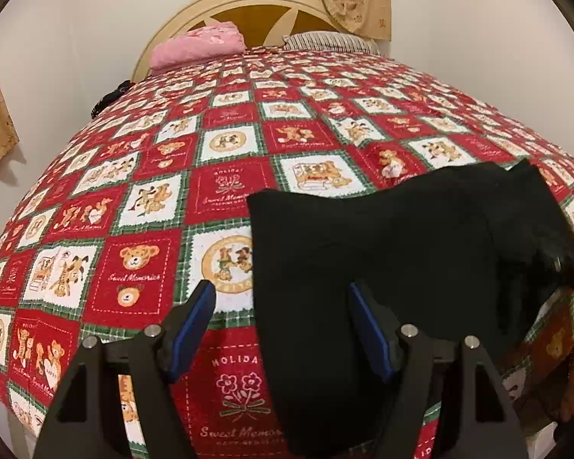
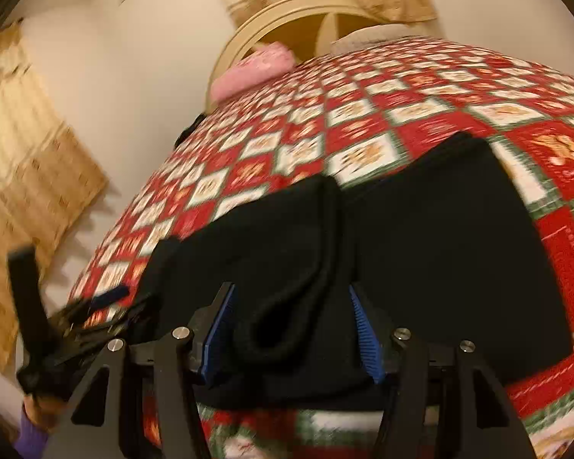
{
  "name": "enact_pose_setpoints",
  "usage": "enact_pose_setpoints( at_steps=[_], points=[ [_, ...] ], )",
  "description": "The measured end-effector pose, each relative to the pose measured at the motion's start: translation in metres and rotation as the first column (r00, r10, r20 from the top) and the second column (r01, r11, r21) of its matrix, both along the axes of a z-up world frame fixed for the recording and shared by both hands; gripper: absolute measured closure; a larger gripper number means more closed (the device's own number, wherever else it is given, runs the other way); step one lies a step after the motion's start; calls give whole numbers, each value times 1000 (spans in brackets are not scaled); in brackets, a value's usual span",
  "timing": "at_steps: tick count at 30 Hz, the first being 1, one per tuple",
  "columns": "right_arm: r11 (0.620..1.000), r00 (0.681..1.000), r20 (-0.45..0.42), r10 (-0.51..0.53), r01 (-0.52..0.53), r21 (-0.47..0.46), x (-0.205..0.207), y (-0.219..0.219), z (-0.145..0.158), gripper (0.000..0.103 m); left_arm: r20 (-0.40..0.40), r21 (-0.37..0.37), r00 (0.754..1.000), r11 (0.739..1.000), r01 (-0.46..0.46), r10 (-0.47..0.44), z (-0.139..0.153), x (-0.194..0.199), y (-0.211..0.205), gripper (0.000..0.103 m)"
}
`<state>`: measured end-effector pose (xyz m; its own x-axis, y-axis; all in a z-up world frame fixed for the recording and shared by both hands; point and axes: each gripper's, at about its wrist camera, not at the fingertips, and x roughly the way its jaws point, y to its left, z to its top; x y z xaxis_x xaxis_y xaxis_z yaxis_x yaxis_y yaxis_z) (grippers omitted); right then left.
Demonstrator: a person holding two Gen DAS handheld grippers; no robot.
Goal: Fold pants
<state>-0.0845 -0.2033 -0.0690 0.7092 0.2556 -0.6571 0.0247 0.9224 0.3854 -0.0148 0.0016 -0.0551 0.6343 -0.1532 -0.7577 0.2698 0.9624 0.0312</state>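
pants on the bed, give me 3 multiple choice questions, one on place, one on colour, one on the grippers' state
1. Where do the pants lie?
A. on the quilt
B. on the pink pillow
C. on the floor

2. What colour are the pants?
A. pink
B. black
C. striped

3. How do the left gripper and right gripper stand?
A. both shut on cloth
B. one open, one shut
C. both open

Answers:
1. A, the pants lie spread over the red teddy-bear quilt.
2. B, the cloth is plain black.
3. C, each pair of blue pads stands wide apart.
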Motion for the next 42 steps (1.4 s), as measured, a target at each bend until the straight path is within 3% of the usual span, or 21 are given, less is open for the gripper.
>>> enact_pose_setpoints(
  at_steps=[1,7,10,14,18,21,24,26,30,36,42],
  points=[
    [1000,1000,-5,19,-19,-15,-2,5,0,61,-2,4,1000,1000,-1,1,-1,0,0,29],
    [993,999,-10,45,-46,-105,4,13,-10,77,-12,6,1000,1000,-9,9,-2,1,-1,29],
    [966,996,15,92,-85,-243,1,30,-1,81,-18,-6,1000,1000,-15,15,0,1,0,29],
    [905,980,126,154,-89,-417,-9,42,30,81,-13,-27,999,999,-35,35,4,0,7,29],
    [859,964,207,169,-41,-510,-21,24,62,81,-11,-59,997,995,-79,79,10,3,20,29],
    [860,972,183,150,-37,-509,-25,-4,67,81,-20,-75,996,993,-92,91,9,7,22,29],
    [859,990,117,82,-10,-511,-26,-33,44,81,-31,-68,997,995,-77,75,5,9,15,29],
    [882,997,69,47,-9,-472,-26,-50,21,81,-40,-58,998,997,-54,52,2,8,6,29],
    [909,990,134,32,27,-415,-36,-61,10,78,-33,-29,999,999,-21,20,0,5,-12,29],
    [940,991,133,12,34,-340,-54,-74,22,67,6,-4,1000,1000,-2,2,8,2,-15,29],
    [912,980,187,-69,138,-387,-77,-68,43,66,50,-43,998,999,-22,24,23,6,-13,29]
  ],
)
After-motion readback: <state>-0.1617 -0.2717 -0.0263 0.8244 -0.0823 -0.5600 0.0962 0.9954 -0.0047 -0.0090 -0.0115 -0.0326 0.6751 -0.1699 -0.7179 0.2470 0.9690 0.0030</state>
